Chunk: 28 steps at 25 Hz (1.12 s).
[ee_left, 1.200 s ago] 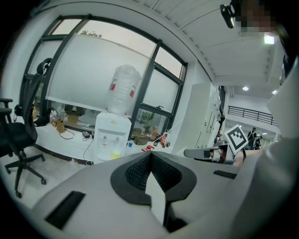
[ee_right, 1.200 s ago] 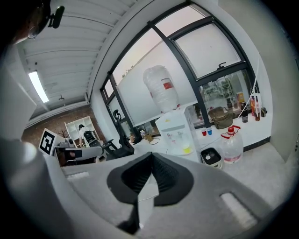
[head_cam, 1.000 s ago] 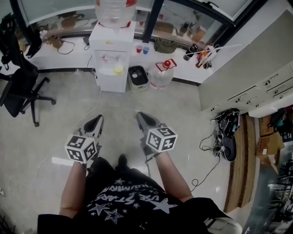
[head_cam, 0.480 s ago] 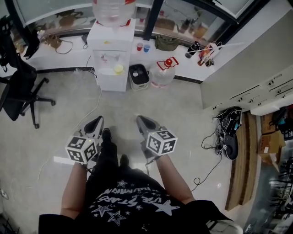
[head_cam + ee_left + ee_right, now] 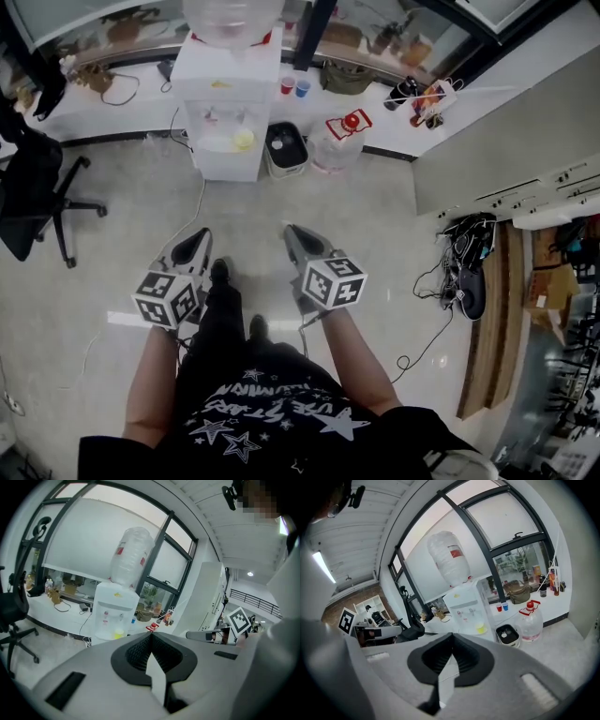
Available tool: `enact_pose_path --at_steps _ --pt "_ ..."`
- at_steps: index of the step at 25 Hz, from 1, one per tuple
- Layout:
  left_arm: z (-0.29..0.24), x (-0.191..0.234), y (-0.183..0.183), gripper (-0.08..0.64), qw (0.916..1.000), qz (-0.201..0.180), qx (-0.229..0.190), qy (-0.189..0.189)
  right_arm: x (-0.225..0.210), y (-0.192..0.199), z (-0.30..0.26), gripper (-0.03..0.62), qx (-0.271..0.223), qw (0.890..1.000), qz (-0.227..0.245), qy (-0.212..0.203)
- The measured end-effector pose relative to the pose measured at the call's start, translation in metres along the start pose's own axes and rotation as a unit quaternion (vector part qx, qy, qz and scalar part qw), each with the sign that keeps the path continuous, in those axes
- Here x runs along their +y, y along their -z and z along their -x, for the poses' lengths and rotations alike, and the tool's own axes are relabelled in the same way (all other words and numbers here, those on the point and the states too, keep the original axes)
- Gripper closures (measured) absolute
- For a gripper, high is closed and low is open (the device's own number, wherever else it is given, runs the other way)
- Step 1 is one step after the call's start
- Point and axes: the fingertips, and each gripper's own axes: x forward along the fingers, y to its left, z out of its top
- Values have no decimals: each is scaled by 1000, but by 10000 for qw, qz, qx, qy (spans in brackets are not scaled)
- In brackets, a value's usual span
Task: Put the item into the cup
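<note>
Pointing toward boxy white dispenser (image 5: 230,103): left claw (image 5: 195,240), right claw (image 5: 293,233), ribbed black pads (image 5: 133,653) pressed together, empty.

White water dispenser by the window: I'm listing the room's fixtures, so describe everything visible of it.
The white box-shaped water dispenser stands upright on the grey floor, its back at the white window ledge. A clear plastic bottle with a red collar sits inverted on top. Its front recess holds something small and yellow. A black-topped bin stands close beside it.
</note>
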Motion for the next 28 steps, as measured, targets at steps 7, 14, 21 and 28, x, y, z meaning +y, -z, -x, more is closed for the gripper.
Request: enact_pose_path --at_steps 7,14,21,28 --pt "-47 67 -22 555 9998 91 153 60 -17 -15 -76 591 284 9990 177 289" --pt "-86 126 -28 555 9988 240 392 171 -34 -25 -164 591 544 9959 273 675" --pt "-121 183 -29 555 9973 428 577 173 -51 -31 -224 591 724 9929 146 933" --pt "-148 217 -14 555 9947 630 763 275 -66 -20 -261 591 799 9902 48 1141"
